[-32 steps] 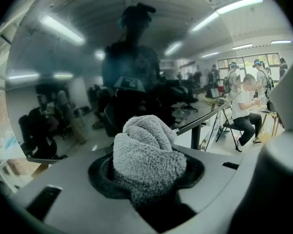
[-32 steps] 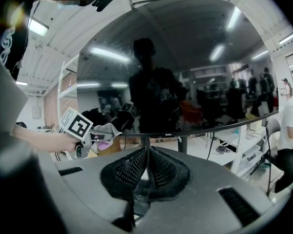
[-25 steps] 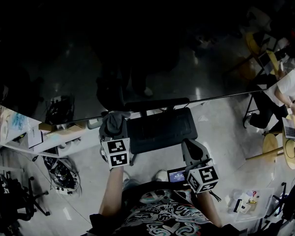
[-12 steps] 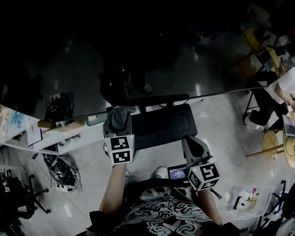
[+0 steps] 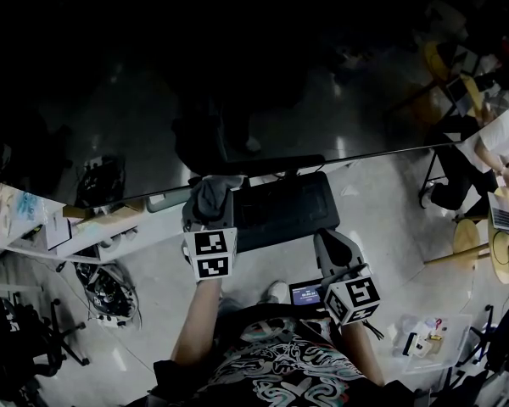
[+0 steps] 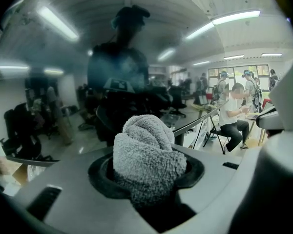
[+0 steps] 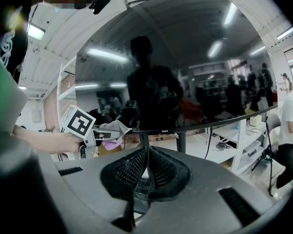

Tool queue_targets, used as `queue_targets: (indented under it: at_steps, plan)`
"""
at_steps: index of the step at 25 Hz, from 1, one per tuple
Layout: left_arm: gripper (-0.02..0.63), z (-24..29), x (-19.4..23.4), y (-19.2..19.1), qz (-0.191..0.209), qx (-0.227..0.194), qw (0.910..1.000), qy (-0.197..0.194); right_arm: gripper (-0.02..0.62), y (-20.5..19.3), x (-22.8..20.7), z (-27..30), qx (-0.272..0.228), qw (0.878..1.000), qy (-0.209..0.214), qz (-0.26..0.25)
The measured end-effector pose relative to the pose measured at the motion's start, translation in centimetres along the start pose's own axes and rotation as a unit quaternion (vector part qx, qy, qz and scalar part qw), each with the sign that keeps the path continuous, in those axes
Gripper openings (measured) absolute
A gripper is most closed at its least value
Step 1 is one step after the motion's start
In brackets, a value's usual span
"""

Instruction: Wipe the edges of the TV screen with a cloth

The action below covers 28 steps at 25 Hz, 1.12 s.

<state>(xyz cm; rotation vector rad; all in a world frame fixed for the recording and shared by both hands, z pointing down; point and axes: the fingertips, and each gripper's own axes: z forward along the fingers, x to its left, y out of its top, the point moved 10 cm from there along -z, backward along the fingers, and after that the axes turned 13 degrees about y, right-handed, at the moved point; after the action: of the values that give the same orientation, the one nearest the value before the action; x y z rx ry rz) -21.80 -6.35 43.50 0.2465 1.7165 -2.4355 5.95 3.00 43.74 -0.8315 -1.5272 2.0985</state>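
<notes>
- The left claw (image 6: 147,177) is clamping a bunched grey cloth (image 6: 147,155), with the wad sticking out past its jaws.
- The cloth is touching the lower edge of the dark TV screen (image 5: 263,83), just left of the stand (image 7: 181,141).
- The right claw (image 7: 146,172) is hovering lower and to the right, its jaws closed together on nothing, apart from the screen.
</notes>
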Motion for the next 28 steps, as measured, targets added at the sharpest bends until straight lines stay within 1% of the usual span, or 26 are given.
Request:
queue_targets:
  at_steps: [7,17,28]
  plan:
    - [0.196,0.1,-1.1,0.2,-0.002,-0.002,0.9998,-0.017,0.035,-0.2,-0.3,-0.3,-0.003,1.0,-0.006,0.008]
    - [0.196,0.5,-2.9,0.8,0.012,-0.002,0.999,-0.042,0.035,-0.4,-0.9,-0.7,-0.005,1.0,-0.016,0.013]
    - [0.196,0.9,-4.4,1.3,0.014,-0.004,0.9977,-0.066,0.035,-0.4,-1.4,-1.3,-0.013,0.999,-0.031,0.018]
